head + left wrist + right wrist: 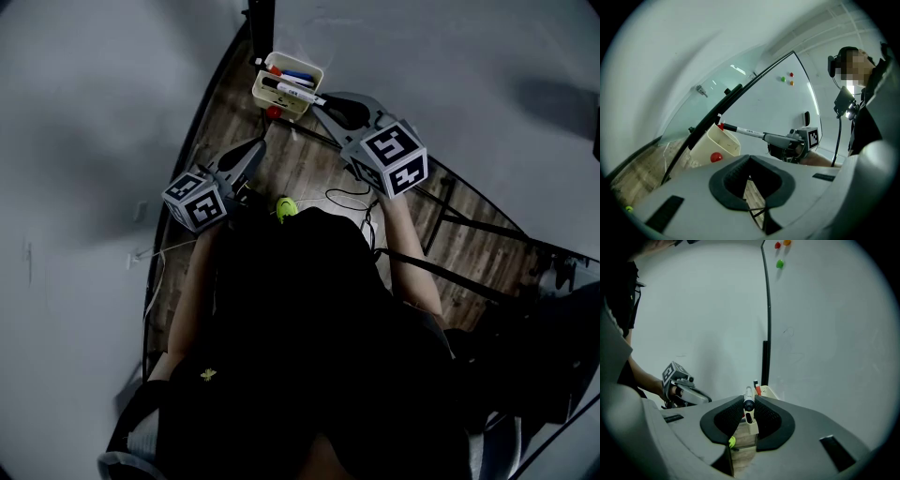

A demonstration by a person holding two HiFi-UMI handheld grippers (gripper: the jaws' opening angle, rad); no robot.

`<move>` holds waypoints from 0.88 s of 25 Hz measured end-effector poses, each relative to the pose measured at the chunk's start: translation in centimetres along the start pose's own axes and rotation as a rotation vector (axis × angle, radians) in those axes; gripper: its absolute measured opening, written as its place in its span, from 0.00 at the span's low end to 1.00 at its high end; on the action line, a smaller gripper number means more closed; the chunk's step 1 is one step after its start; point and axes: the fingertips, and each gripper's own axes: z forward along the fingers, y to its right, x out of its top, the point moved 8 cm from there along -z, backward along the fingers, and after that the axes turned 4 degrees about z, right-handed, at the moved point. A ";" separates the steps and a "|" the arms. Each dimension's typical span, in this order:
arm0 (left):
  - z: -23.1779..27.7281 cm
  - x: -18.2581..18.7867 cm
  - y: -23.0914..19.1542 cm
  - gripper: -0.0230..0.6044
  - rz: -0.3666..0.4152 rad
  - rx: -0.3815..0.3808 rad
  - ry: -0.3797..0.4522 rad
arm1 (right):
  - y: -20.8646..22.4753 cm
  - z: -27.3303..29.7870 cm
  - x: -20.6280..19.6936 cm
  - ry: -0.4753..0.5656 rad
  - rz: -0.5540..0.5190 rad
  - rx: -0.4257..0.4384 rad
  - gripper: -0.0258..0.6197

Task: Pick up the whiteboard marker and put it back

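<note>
The slim white-barrelled whiteboard marker point(748, 399) is clamped by its rear end in the right gripper point(328, 105), whose pads stand narrowly apart on the barrel. Its front end reaches over the cream plastic holder point(715, 140) at the lower edge of the whiteboard point(825, 333), not yet let go.

It looks light, stiff and smooth, so it could roll or swivel in the pads. A hold nearer mid-barrel would probably be steadier.

The holder already carries other markers point(298, 75) (one looks blue), so room is tight.

The left gripper point(750, 157) is closed on nothing, off to the side.

Below is wood-patterned floor point(309, 169), and the room is dim with pale walls.
</note>
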 end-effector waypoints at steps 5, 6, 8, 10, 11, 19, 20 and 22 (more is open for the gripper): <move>-0.3 -0.3 -0.5 0.05 -0.018 0.006 -0.005 | 0.1 0.6 -0.6 -0.037 -0.001 0.003 0.16; -0.4 -0.3 -0.4 0.05 -0.021 0.008 -0.007 | 0.1 0.8 -0.7 -0.043 -0.001 0.004 0.16; -0.6 -0.3 -0.6 0.05 -0.027 0.011 -0.009 | 0.2 1.1 -0.9 -0.056 0.003 0.007 0.16; -0.6 -0.3 -1.0 0.05 -0.033 0.012 -0.009 | 0.4 1.6 -1.1 -0.070 0.004 0.010 0.16; -0.7 -0.3 -1.1 0.05 -0.036 0.013 -0.009 | 0.4 1.8 -1.2 -0.078 0.002 0.011 0.16; -1.0 -0.1 -2.3 0.05 -0.043 0.032 -0.039 | 0.1 4.0 -1.9 -0.169 -0.042 0.017 0.16; -1.0 -0.1 -2.4 0.05 -0.046 0.033 -0.042 | 0.1 4.2 -2.0 -0.174 -0.041 0.020 0.16; -0.9 0.0 -2.8 0.05 -0.049 0.035 -0.047 | 0.4 4.6 -2.1 -0.179 -0.034 0.025 0.16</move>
